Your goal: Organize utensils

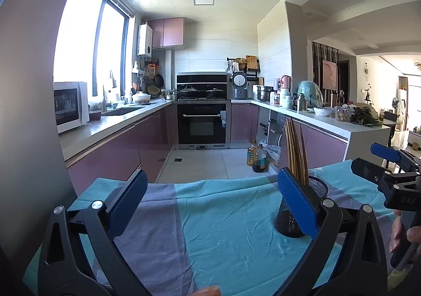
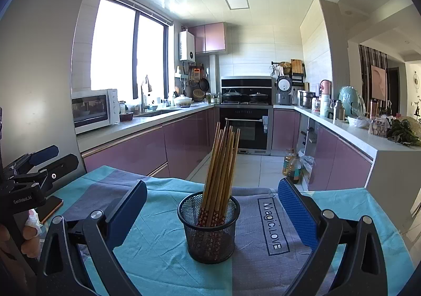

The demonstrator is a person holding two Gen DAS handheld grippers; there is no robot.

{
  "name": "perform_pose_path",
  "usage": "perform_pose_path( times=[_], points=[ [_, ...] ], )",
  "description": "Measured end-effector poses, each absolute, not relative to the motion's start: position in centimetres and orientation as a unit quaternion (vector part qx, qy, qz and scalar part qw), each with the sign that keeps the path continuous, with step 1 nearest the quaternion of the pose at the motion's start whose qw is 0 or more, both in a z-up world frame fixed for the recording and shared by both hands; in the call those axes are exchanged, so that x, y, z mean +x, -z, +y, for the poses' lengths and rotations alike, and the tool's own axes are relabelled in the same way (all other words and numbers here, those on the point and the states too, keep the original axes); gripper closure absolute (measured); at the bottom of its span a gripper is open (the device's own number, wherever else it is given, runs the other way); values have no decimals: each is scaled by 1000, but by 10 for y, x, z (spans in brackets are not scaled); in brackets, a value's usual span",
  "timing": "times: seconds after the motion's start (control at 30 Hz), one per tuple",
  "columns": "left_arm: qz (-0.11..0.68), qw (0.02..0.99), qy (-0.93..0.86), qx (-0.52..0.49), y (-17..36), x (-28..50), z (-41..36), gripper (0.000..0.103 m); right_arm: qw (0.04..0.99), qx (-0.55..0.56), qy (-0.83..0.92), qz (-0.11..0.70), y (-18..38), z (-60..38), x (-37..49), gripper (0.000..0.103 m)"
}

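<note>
Chopsticks [image 2: 220, 169]: bundle stands in mesh cup [image 2: 209, 227] on teal/grey cloth [image 2: 158, 243], patterned ends down, tips leaning back w/ the cup wall propping them. Right gripper [image 2: 211, 206] faces cup dead centre, fingers spread wide, nothing btwn pads, no contact. Left gripper [image 1: 210, 198] also spread, empty; cup sits by its right finger. No loose utensils visible; sorting looks done.

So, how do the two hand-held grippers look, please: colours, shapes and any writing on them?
Both grippers are alike: the left gripper and the right gripper each have black, arched frames with triangular cut-outs, silver round pins at the joints, and flat blue finger pads with a fine textured pattern. The left gripper's black body carries small white lettering, "GenRoboLAI". No sleeves or cables are visible.
</note>
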State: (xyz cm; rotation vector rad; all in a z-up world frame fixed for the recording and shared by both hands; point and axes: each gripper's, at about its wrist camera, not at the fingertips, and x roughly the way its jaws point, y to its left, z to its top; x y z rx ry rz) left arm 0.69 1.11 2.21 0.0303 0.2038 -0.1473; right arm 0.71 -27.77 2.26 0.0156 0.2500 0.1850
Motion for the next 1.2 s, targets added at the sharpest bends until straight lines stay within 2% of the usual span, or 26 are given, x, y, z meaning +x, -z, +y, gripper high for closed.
perform_pose_path(
  times=[1.2],
  points=[
    [65,997,40,17,-35,-30,11,6,993,3,-81,86,-28,-265,-27,6]
  ],
)
